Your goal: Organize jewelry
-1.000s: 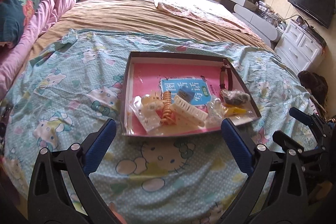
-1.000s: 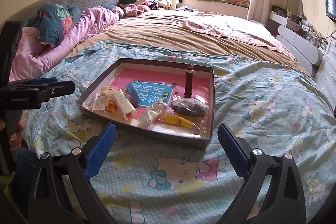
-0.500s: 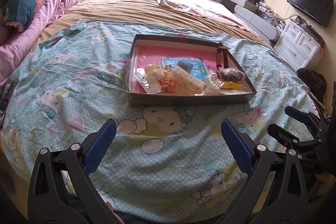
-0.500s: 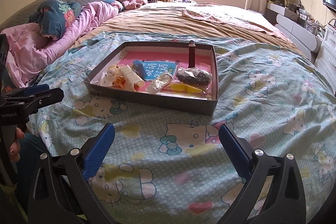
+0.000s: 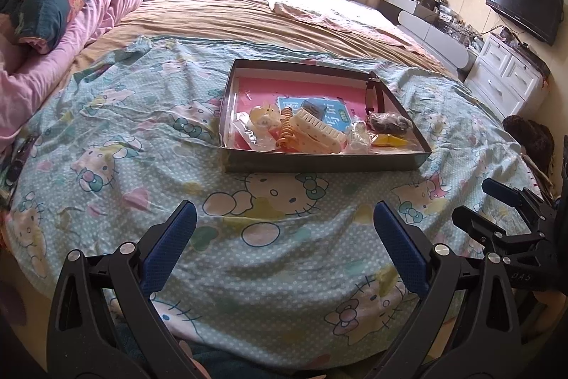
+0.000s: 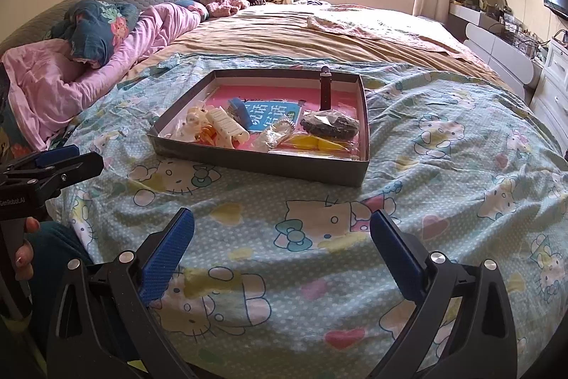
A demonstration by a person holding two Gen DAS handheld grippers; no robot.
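Observation:
A shallow grey box (image 5: 319,162) (image 6: 262,162) with a pink floor lies on the cartoon-cat bedsheet. Inside it are a cream hair claw (image 5: 316,130) (image 6: 227,126), an orange spiral hair tie (image 5: 285,126), a pale bagged trinket (image 5: 261,119), a dark beaded piece in a clear bag (image 5: 388,123) (image 6: 328,125), a yellow item (image 5: 388,141) (image 6: 312,141) and a dark watch strap (image 5: 371,91) (image 6: 325,91) leaning on the far right wall. My left gripper (image 5: 280,229) and right gripper (image 6: 282,233) both stand open and empty, low over the sheet, well short of the box.
Pink bedding and pillows (image 5: 53,41) are piled at the left. A white dresser (image 5: 507,77) and wall television (image 5: 525,6) stand at the right. A hand (image 6: 21,254) holding the left gripper shows at the right wrist view's left edge. The bed's near edge lies just below both grippers.
Both grippers have drawn back toward the near bed edge and dropped lower, so the box now appears farther away. Their fingers stay open; nothing in the box has moved.

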